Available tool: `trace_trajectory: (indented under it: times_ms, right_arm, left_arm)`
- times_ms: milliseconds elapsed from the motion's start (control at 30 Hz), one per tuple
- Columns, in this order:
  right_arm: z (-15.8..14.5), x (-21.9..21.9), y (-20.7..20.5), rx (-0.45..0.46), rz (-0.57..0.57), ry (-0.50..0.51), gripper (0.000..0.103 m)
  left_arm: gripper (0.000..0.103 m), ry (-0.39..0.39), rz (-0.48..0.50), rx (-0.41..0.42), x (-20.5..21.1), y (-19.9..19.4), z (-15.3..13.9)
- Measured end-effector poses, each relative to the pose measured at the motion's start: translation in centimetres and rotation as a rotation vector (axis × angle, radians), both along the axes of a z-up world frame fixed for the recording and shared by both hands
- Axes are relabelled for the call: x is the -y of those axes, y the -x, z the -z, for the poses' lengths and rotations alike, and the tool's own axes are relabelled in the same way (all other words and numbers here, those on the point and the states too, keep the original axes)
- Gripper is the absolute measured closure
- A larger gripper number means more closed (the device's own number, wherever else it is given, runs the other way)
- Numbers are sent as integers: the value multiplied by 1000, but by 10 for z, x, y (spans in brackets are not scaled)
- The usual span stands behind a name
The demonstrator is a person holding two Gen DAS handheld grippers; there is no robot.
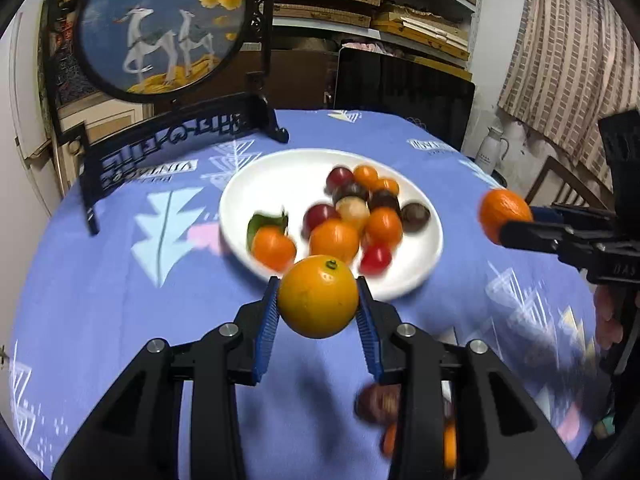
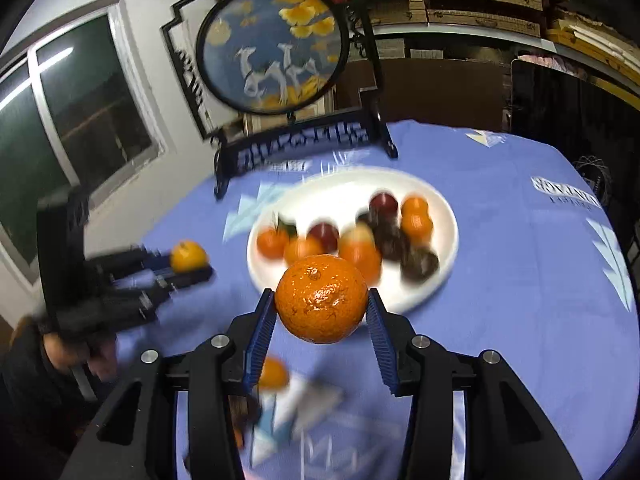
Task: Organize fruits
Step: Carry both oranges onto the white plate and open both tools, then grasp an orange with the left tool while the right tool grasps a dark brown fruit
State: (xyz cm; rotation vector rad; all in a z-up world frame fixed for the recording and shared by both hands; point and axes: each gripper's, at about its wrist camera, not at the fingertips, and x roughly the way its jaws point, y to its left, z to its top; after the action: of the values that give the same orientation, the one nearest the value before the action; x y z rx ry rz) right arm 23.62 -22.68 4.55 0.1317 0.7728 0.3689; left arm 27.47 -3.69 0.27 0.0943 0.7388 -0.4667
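Note:
My left gripper (image 1: 318,304) is shut on a smooth yellow-orange orange (image 1: 318,296), held above the blue cloth just short of the white plate (image 1: 256,184). My right gripper (image 2: 322,308) is shut on a bumpy deep-orange mandarin (image 2: 321,298), also in front of the plate (image 2: 444,208). The plate holds several oranges, red and dark fruits, and one mandarin with a green leaf (image 1: 266,222). Each gripper shows in the other's view: the right one with its mandarin (image 1: 505,216), the left one with its orange (image 2: 188,256).
A round painted screen on a black stand (image 1: 160,28) stands behind the plate. Loose fruits lie on the cloth under my grippers: a dark one (image 1: 376,402) and a small orange one (image 2: 272,374). Shelves and a dark monitor (image 1: 404,92) are at the back.

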Motion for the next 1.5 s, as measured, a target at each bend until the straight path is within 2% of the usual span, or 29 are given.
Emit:
trace_trajectory:
  times_ms: [167, 300, 333, 367, 400, 433, 467, 533, 733, 867, 1000, 1100, 1233, 1300, 1333, 1367, 1500]
  right_arm:
    - [3, -15, -74, -23, 30, -25, 57]
    - [16, -28, -111, -38, 39, -26, 56]
    - [18, -29, -116, -37, 44, -28, 56]
    - [18, -29, -118, -21, 58, -29, 51]
    - [17, -27, -116, -9, 73, -39, 47]
    - [15, -23, -112, -1, 83, -56, 41]
    - [13, -20, -106, 6, 83, -75, 39]
    - [9, -15, -89, 12, 85, -68, 39]
    - [9, 0, -14, 15, 45, -41, 39]
    - [27, -3, 50, -23, -7, 13, 39]
    - [60, -35, 108, -92, -130, 92, 39]
    - [76, -63, 140, -100, -210, 137, 39]
    - [80, -87, 151, -92, -243, 159, 39]
    - [83, -99, 151, -87, -247, 184, 46]
    - [87, -106, 149, -93, -263, 207, 61]
    - [91, -110, 148, -101, -263, 235, 63]
    - [82, -96, 153, -69, -217, 210, 64]
  left_arm:
    - [67, -9, -52, -51, 21, -58, 13]
    - [67, -12, -79, -74, 29, -86, 20]
    - [61, -11, -85, -75, 30, -90, 21]
    - [50, -9, -100, -66, 29, -93, 20]
    - [44, -4, -114, -55, 26, -92, 18]
    - [38, 12, -119, -41, 23, -87, 15]
    - [36, 21, -115, -35, 21, -83, 13]
    - [35, 11, -98, -20, 19, -69, 8]
    - [29, -71, 6, 22, 10, 15, 8]
    - [29, -131, 25, 12, -4, 71, 23]
    - [29, -130, -8, -19, -22, 98, 37]
    - [29, -123, -29, -42, -34, 110, 44]
    - [29, -144, -24, -58, -33, 122, 50]
    - [29, -148, -14, -58, -31, 127, 51]
    - [29, -150, -10, -57, -29, 129, 51]
    - [29, -153, -6, -56, -26, 131, 51]
    - [29, -160, 25, -57, -13, 141, 51]
